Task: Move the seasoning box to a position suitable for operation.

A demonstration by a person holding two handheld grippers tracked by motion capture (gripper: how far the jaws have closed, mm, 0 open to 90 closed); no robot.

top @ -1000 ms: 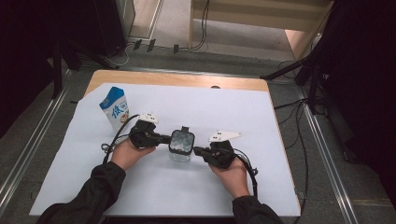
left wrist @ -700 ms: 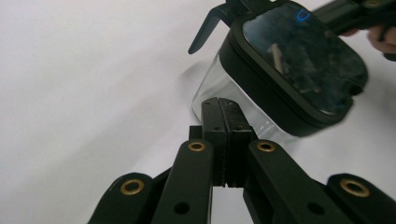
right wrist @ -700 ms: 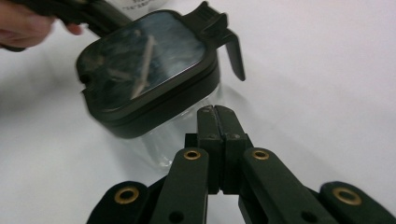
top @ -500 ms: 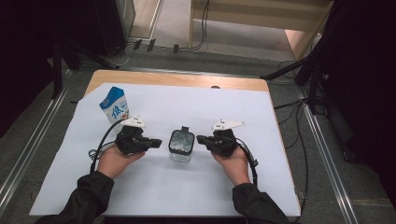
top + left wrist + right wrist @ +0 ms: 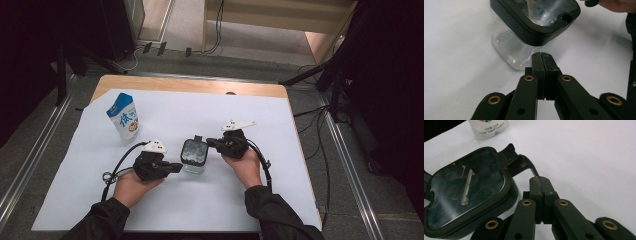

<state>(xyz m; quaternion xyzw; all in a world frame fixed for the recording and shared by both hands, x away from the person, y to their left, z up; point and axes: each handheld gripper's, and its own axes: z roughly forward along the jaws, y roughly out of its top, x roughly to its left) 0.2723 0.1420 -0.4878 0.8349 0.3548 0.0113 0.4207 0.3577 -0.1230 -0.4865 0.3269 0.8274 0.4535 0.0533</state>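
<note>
High view | clear square plastic container with black lid (image 5: 194, 154) sitting mid-table | left gripper (image 5: 172, 167), right gripper (image 5: 210, 142) flanking it, both jaws pressed closed, gripping nothing | blue-white pouch (image 5: 123, 117) standing toward left edge

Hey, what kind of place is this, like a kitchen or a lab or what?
Most likely a lab or recording workspace, not a kitchen. A wooden table covered by a white sheet stands among dark stands, with cables trailing over the bare floor behind.
</note>
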